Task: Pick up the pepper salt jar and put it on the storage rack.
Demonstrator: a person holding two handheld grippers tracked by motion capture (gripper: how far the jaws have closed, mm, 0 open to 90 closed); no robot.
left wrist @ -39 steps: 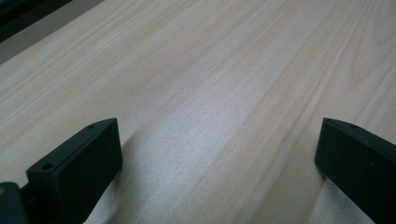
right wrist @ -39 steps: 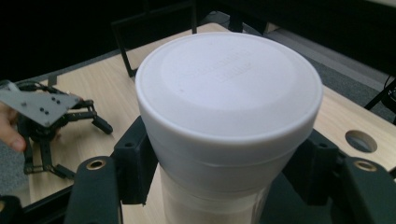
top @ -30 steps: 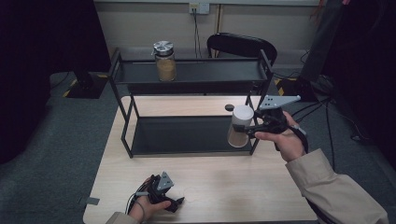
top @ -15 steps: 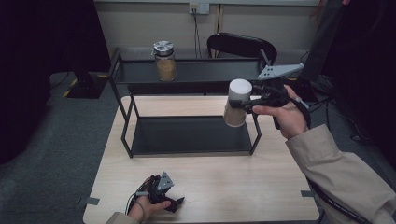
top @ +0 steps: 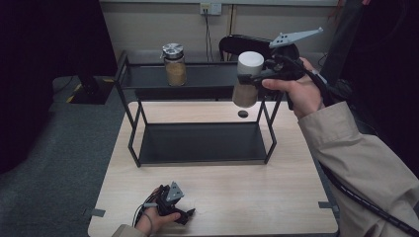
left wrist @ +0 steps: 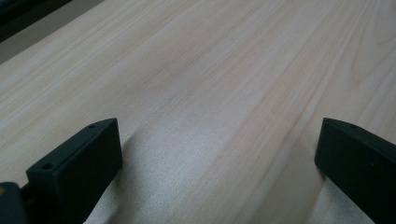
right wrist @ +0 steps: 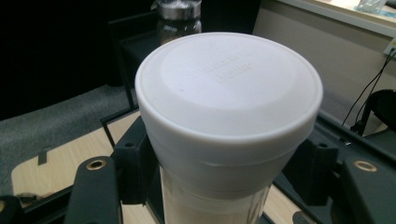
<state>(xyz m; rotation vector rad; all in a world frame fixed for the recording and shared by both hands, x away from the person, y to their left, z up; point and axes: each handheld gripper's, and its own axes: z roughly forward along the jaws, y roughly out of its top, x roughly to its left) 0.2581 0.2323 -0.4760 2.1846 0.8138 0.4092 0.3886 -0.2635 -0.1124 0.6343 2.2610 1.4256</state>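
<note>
In the high view, your right gripper (top: 254,81) is clamped on the white-lidded jar (top: 247,79), held in the air at upper right, level with the rack's top shelf (top: 207,76); another jar (top: 174,64) stands at that shelf's left. Keep yours upright and clear the rail before lowering. Your left gripper (top: 187,213) rests on the table (top: 247,197) at lower centre. In the left gripper view, its jaws stand apart over bare wood. In the right gripper view, both jaws press the jar (right wrist: 229,121) under its lid; hold that squeeze steady.

two jars (top: 247,79) (top: 174,64), one rack (top: 200,143), one table (top: 217,197)
</note>
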